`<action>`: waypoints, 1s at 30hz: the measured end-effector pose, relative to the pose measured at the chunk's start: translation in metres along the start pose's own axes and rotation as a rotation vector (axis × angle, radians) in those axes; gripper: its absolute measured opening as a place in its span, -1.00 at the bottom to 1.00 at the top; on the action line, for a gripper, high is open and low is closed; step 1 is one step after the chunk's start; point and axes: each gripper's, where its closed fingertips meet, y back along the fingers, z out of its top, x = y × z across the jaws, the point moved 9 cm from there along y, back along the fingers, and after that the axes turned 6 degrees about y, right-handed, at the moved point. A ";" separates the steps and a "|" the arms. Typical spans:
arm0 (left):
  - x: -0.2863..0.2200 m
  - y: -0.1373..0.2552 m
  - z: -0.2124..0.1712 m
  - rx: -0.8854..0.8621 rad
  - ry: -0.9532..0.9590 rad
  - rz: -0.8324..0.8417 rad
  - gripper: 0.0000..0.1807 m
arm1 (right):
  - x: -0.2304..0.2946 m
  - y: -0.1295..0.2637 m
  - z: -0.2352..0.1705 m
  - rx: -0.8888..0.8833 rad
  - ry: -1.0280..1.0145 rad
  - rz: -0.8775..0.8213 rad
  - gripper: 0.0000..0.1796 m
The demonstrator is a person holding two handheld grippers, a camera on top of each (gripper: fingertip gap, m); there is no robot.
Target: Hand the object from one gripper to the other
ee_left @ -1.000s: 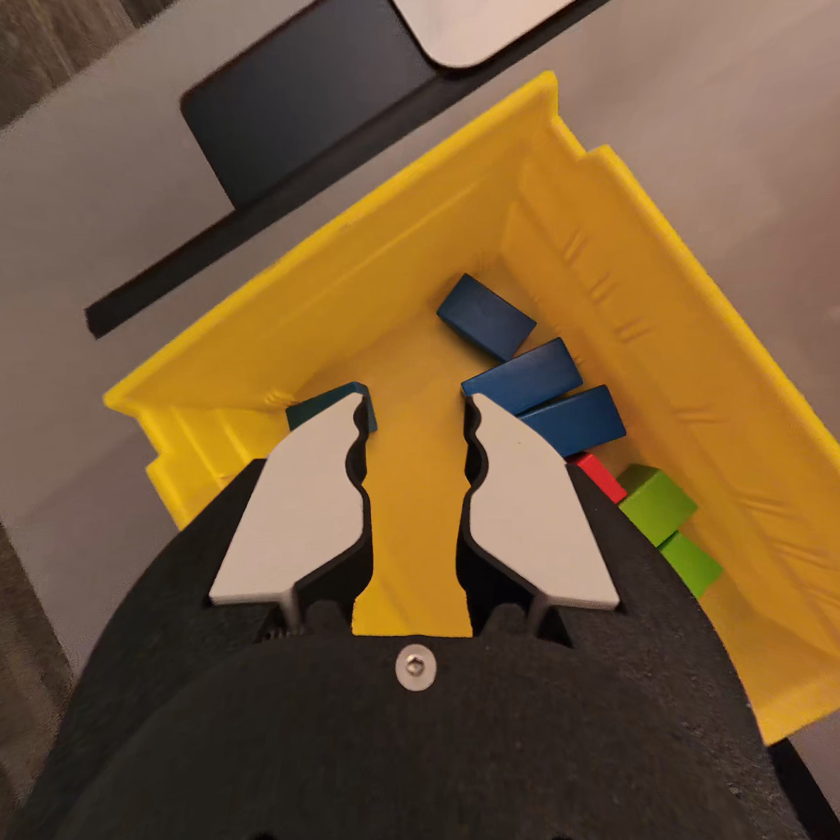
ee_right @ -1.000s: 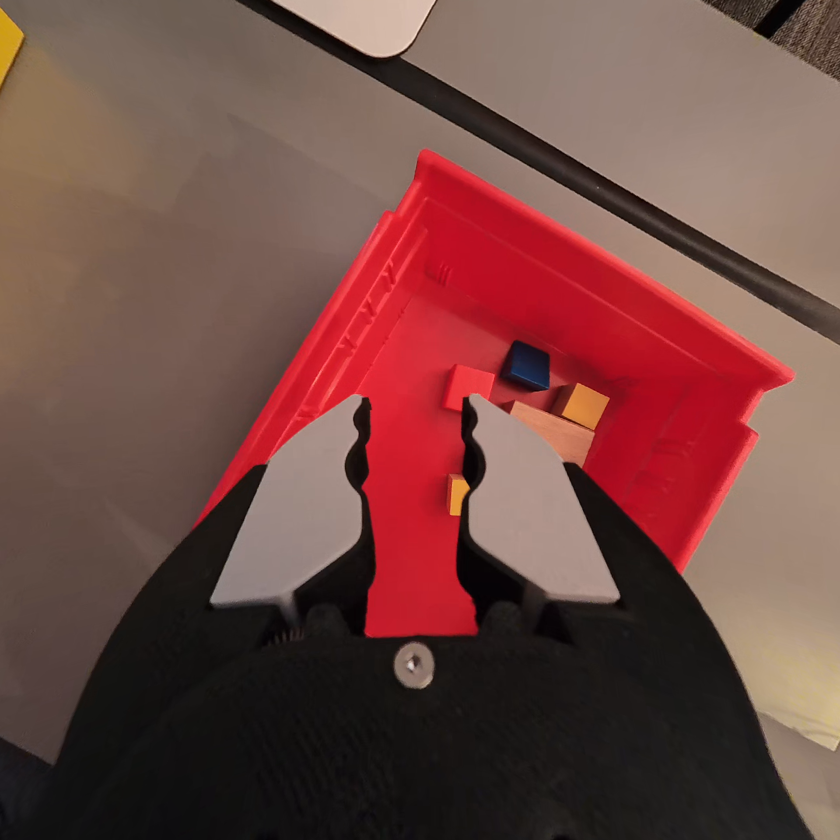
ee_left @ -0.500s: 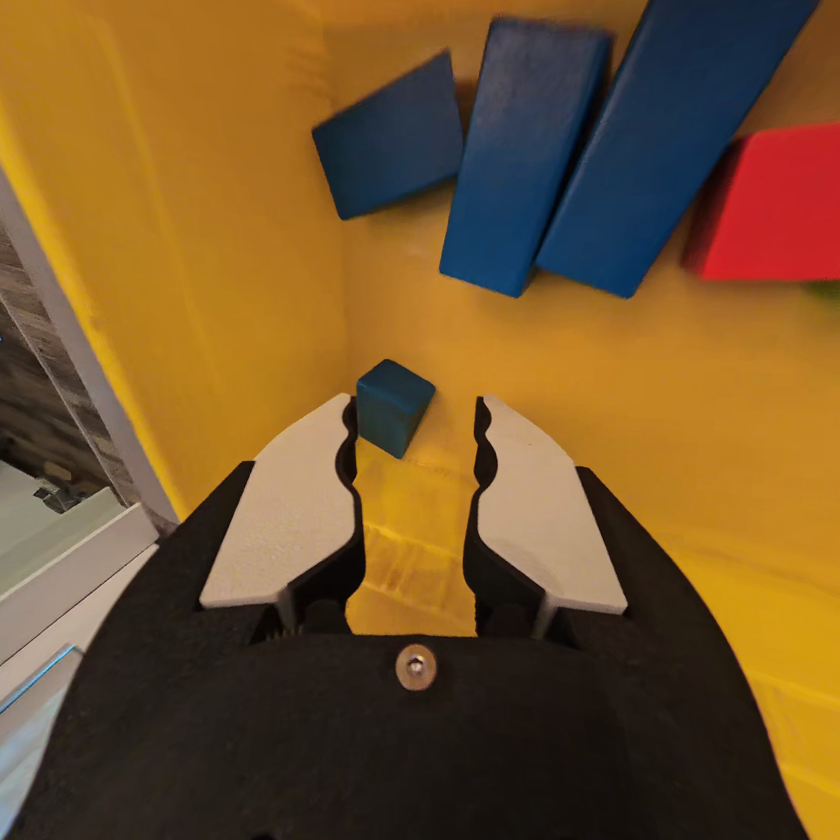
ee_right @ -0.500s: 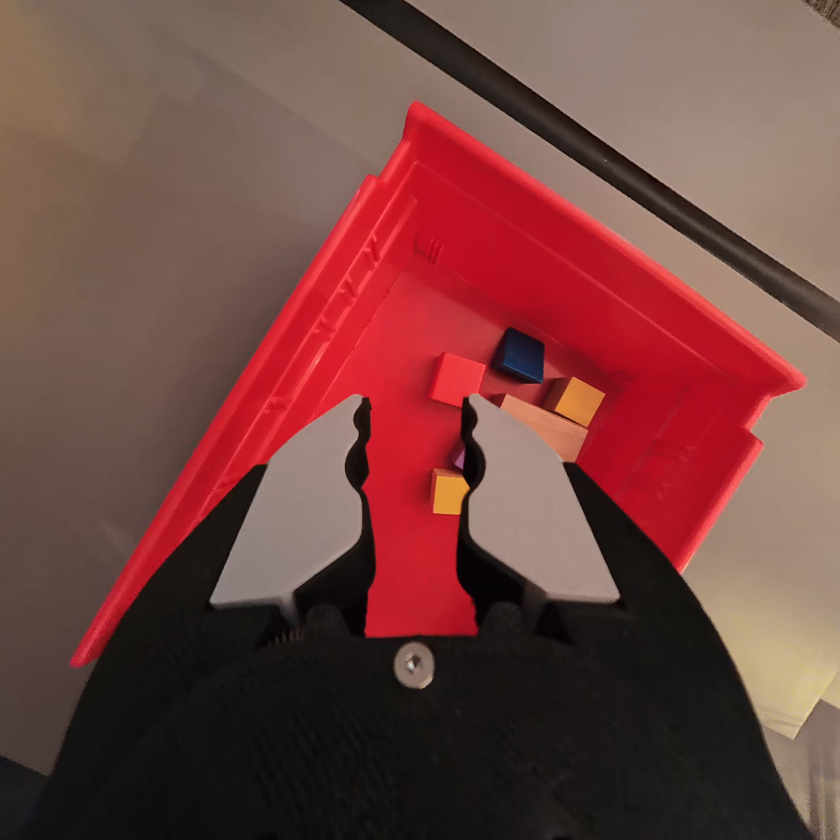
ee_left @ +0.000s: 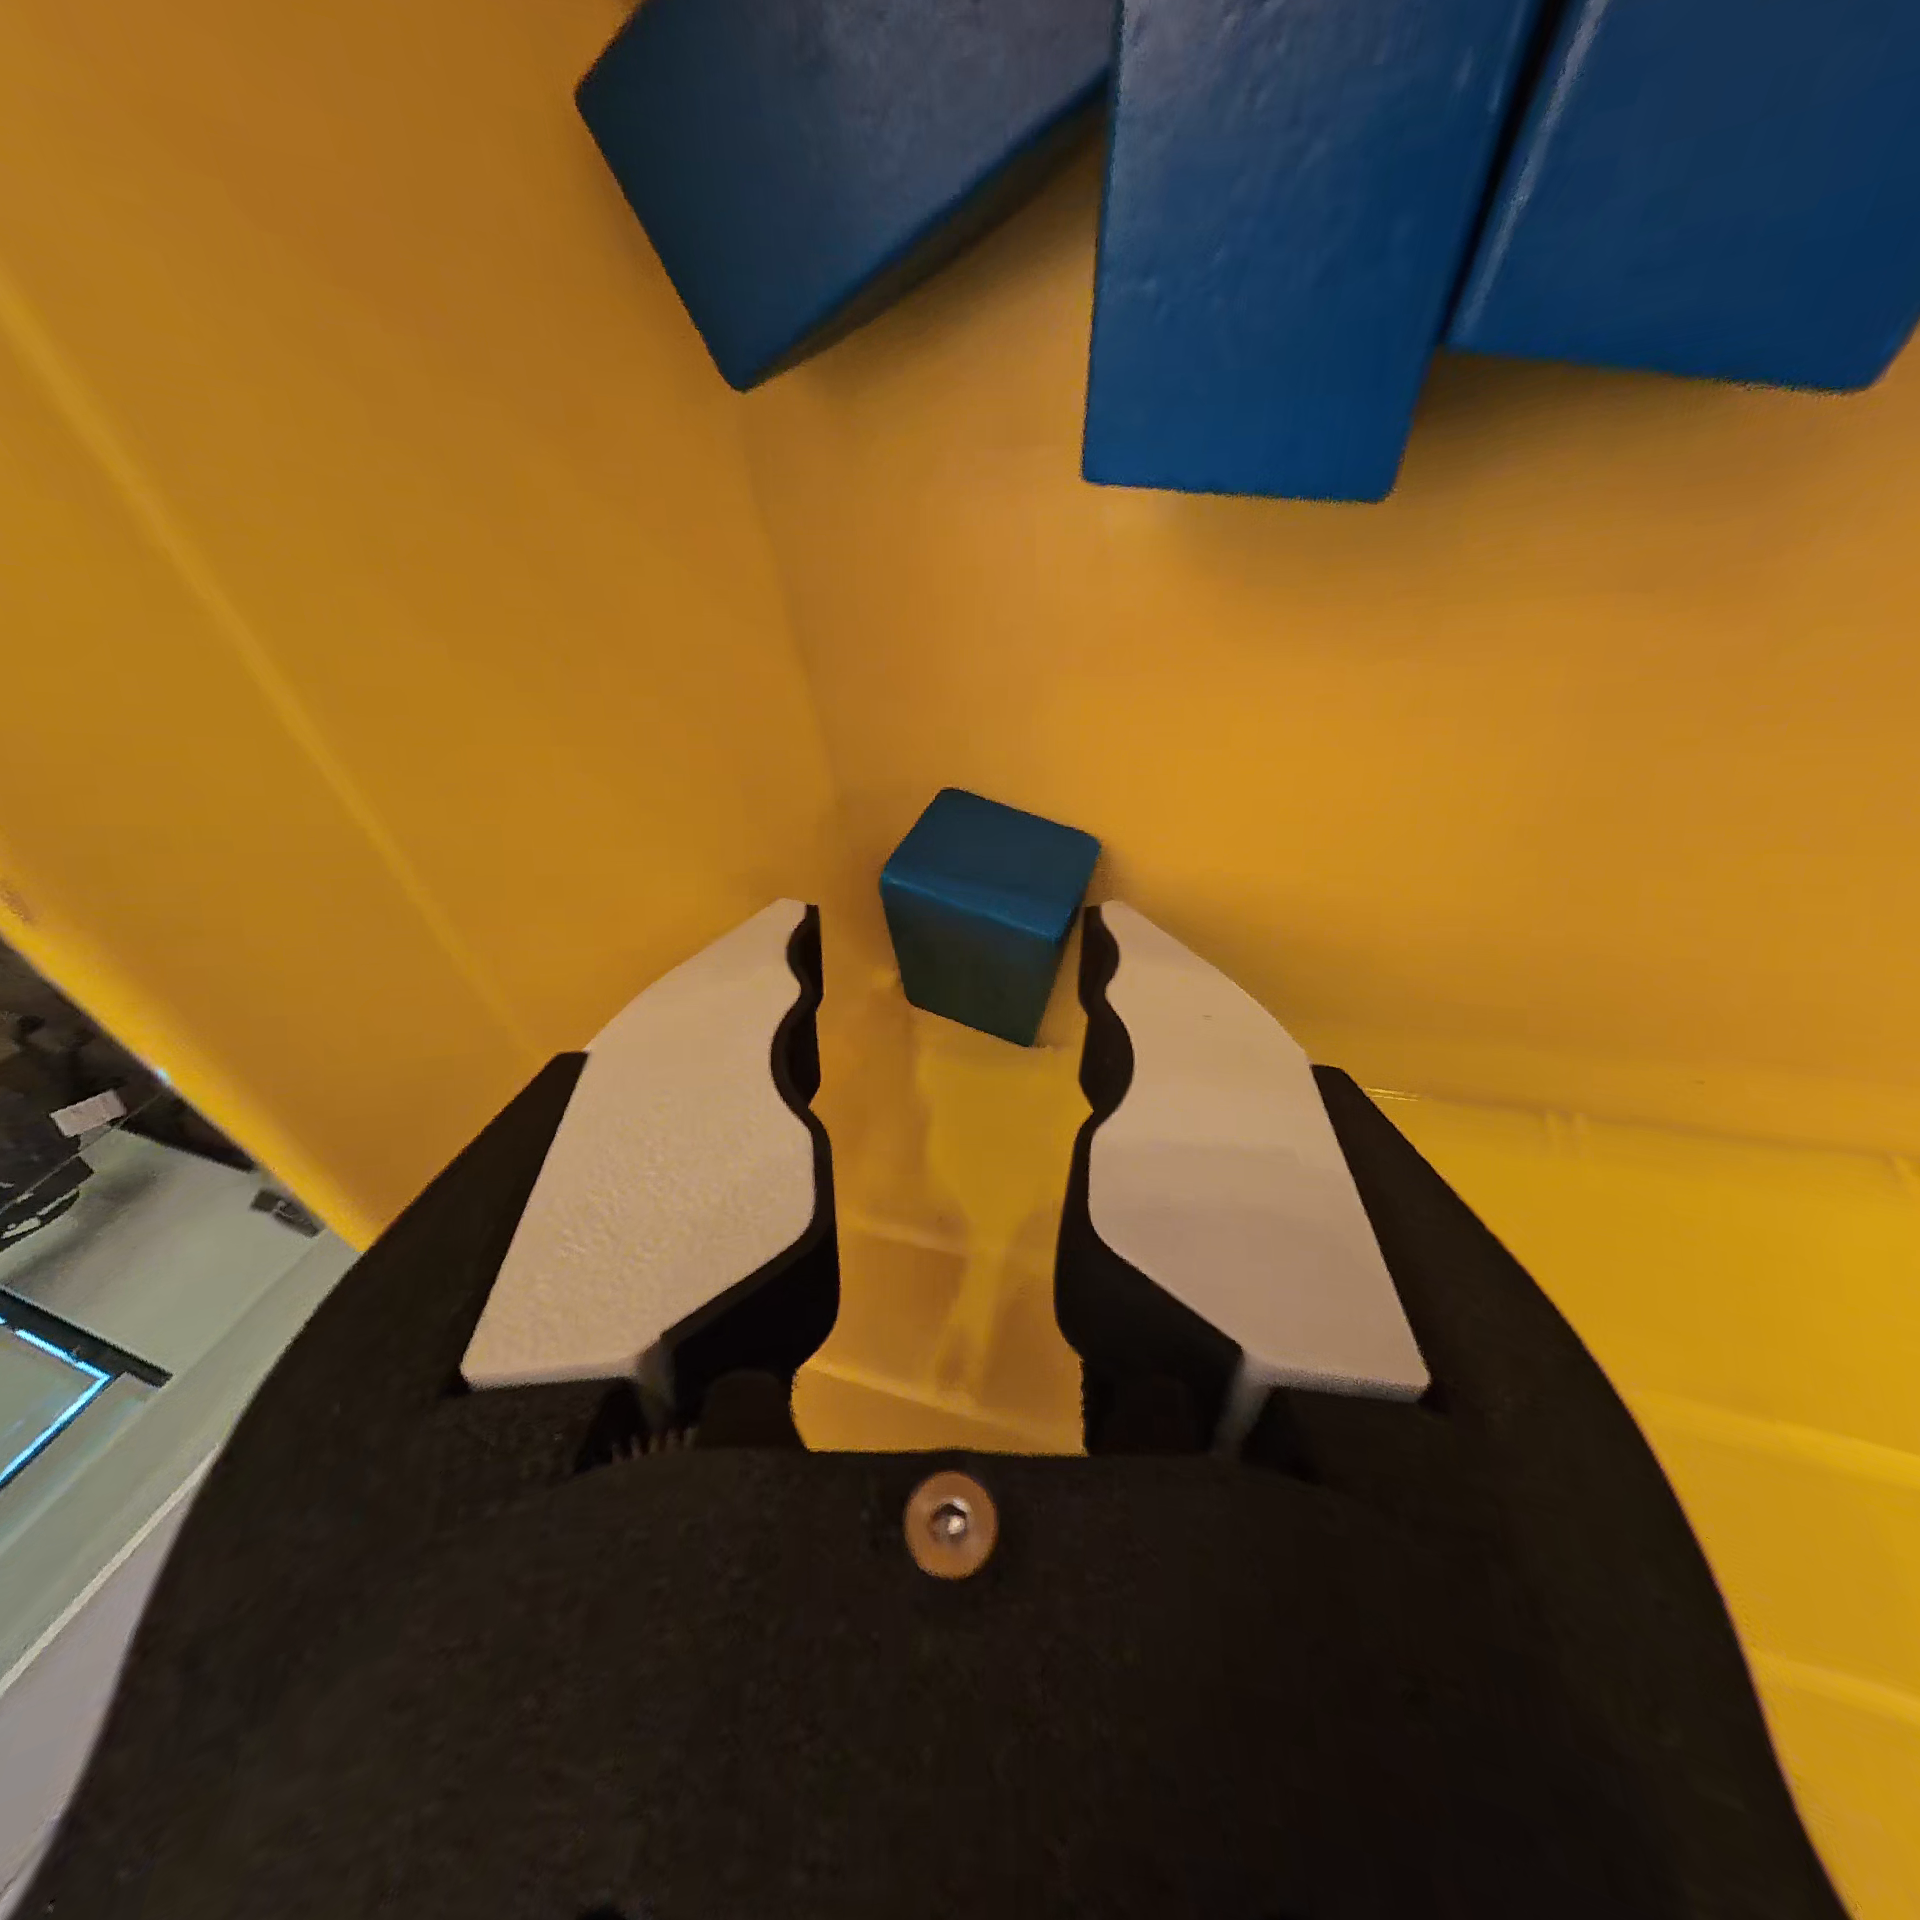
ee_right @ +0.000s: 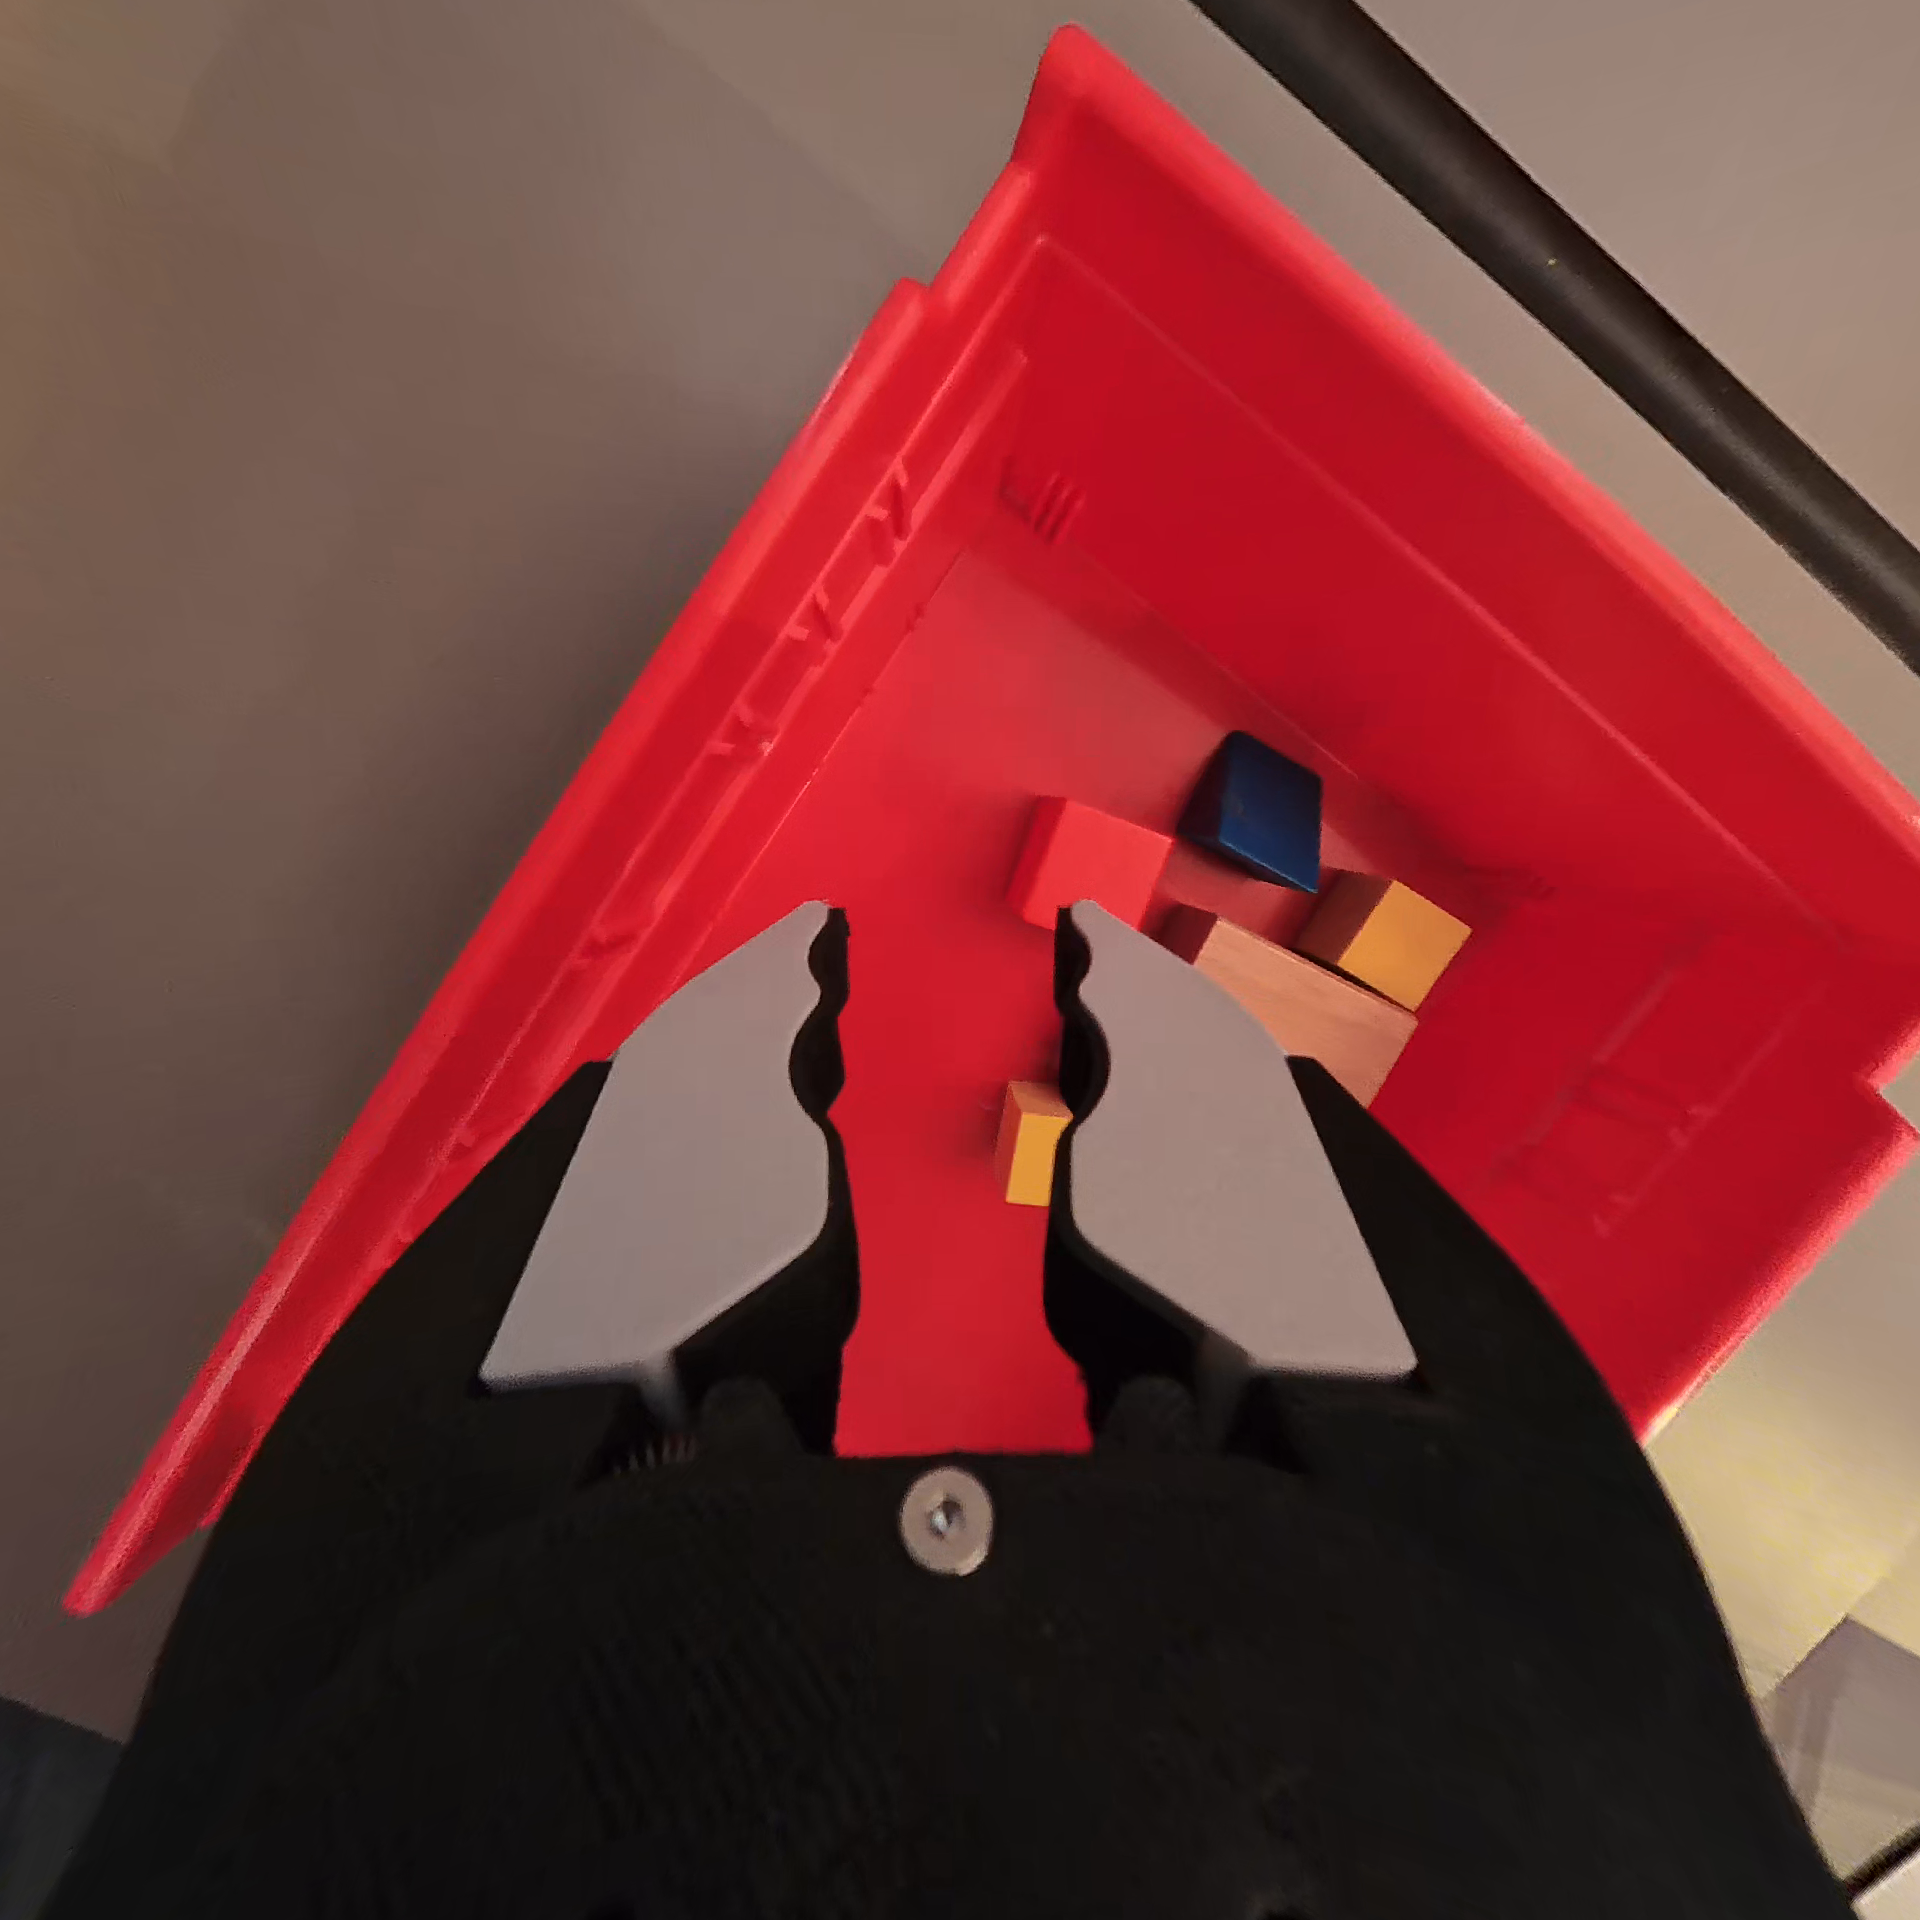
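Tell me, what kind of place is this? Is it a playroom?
Probably not a playroom. It looks more like a work table indoors, set up for sorting practice: a grey table holds a red bin of small coloured blocks, and the left gripper reaches into a yellow bin toward a small blue cube.

Three large blue blocks point(ee_left: 1278, 239) lie on the yellow floor; red point(ee_right: 1101, 862), orange point(ee_right: 1392, 940) and brown blocks point(ee_right: 1299, 1008) cluster together.
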 end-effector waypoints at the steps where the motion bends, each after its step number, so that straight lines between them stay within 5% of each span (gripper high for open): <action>1: 0.000 -0.001 0.000 0.012 -0.021 0.001 -0.50 | 0.000 0.000 0.000 0.002 0.000 -0.001 -0.56; 21: -0.002 0.006 0.004 0.017 -0.017 -0.002 -0.59 | -0.003 0.001 -0.003 0.004 0.008 0.009 -0.57; 25: -0.004 0.042 0.011 -0.151 0.095 0.077 -0.59 | -0.002 0.015 -0.001 -0.052 0.019 -0.024 -0.57; 30: -0.005 0.108 0.021 -0.626 0.380 0.110 -0.59 | 0.015 0.050 0.017 -0.254 0.123 -0.103 -0.57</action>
